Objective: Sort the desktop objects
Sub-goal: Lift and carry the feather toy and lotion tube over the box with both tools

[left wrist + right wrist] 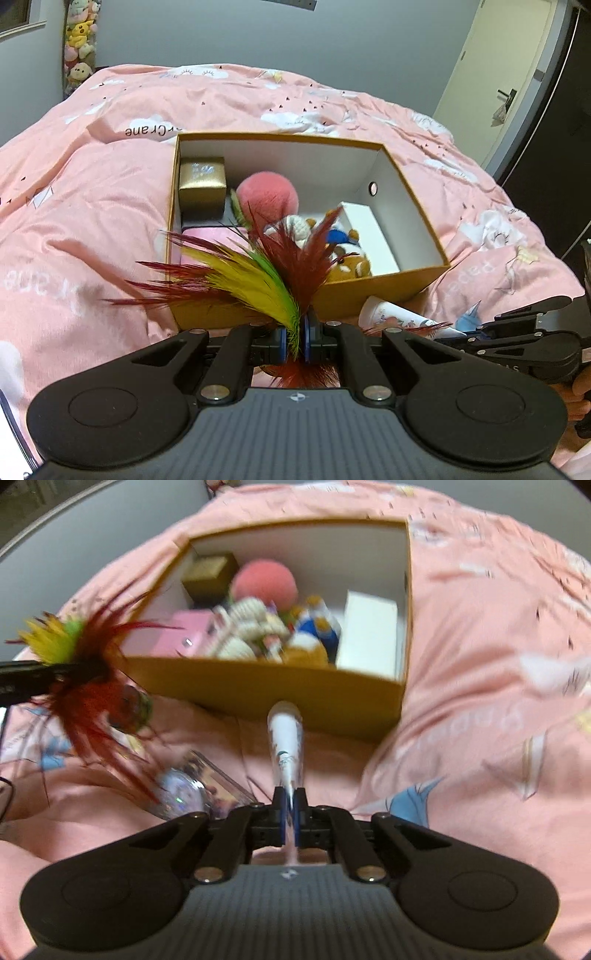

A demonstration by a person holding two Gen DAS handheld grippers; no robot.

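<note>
My left gripper (295,341) clamps a feathered shuttlecock (258,273) of red, yellow and green plumes; my right gripper (290,814) pinches a smooth white tube (284,738). Both hover near the cardboard box (388,288), which holds plush toys on a wrinkled pink quilt (92,184).

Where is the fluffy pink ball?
The fluffy pink ball sits inside the brown cardboard box on the bed, beside the small gold box.

Black left claw (295,341) with blue pads, silver screws, ribbed grey housing.
</note>
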